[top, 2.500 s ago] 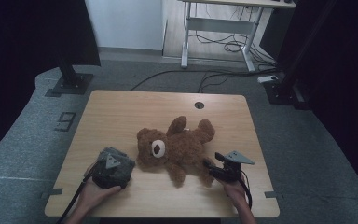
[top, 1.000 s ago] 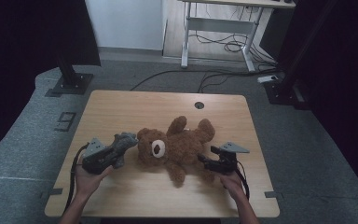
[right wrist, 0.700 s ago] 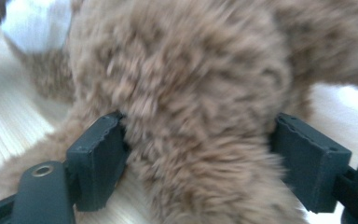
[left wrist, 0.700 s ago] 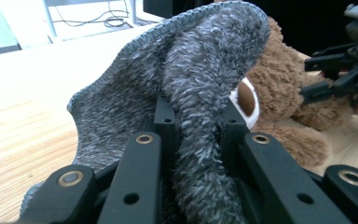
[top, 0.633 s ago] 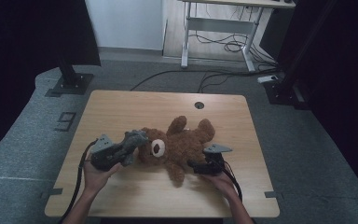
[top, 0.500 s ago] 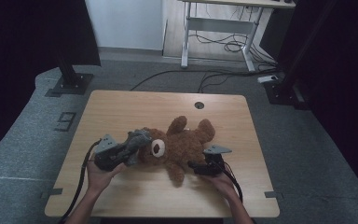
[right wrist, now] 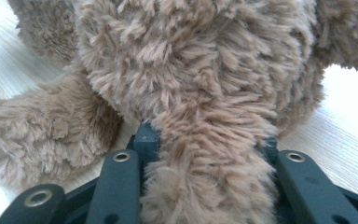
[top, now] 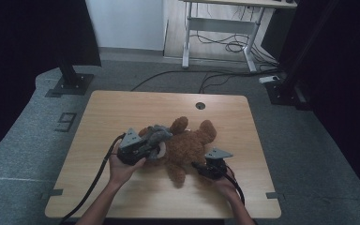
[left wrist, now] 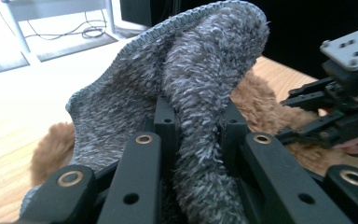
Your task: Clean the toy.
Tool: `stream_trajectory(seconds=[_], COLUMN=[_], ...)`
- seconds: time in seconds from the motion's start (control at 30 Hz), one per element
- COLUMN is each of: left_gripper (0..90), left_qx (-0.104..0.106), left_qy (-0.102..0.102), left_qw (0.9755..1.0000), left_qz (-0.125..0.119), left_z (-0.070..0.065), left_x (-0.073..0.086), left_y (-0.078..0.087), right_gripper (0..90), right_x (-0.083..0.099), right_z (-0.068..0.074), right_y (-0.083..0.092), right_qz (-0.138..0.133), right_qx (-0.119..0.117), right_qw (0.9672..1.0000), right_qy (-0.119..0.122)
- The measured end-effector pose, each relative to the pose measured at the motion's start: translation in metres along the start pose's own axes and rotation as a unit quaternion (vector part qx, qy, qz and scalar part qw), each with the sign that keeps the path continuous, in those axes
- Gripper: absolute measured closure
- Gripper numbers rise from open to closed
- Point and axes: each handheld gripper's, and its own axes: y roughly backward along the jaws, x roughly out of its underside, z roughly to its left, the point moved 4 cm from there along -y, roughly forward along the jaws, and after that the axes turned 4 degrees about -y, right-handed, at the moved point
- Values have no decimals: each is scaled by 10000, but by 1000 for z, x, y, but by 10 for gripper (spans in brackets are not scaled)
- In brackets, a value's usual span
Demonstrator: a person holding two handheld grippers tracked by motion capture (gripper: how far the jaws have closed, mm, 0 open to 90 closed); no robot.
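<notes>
The left tool (top: 155, 138) grips a grey fuzzy knit hat (left wrist: 186, 79) over the teddy bear's (top: 187, 145) head. The right tool (right wrist: 205, 140), jaws just closing, clamps the bear's leg. A "9" (top: 65, 122) marks the floor.

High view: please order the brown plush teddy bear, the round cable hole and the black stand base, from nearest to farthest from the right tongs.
1. Brown plush teddy bear, at the right tongs.
2. Round cable hole, table's far edge.
3. Black stand base, floor, far left.

Grey carpet floor (top: 309, 154), white wall (top: 126, 23), a cabled desk (top: 225, 23) behind.
</notes>
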Motion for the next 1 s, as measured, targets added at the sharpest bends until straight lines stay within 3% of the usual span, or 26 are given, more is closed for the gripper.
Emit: stream_trajectory(seconds=[0.17,0.5,0.67,0.77,1.0], left_gripper=[750,750,751,752,752], left_qx=[-195,-235,-398,-664,-858], left_qy=[-213,-165,-241,-387,-59], left_qw=[9994,9991,9980,9956,9939], left_qz=[199,319,430,541,695], left_z=[-2,0,3,8,38], left_x=[1,2,5,8,33], left_y=[-12,-23,-25,-21,-10], right_gripper=[587,589,605,617,620], right_x=[0,1,2,3,6], right_z=[-1,-1,-1,-1,-5], right_y=[0,1,1,1,4], right_qz=[-5,-1,20,60,64], right_qx=[-57,-115,-125,-115,-148], right_qw=[10000,9999,9999,9999,9998], right_qy=[-25,-36,-55,-29,-135])
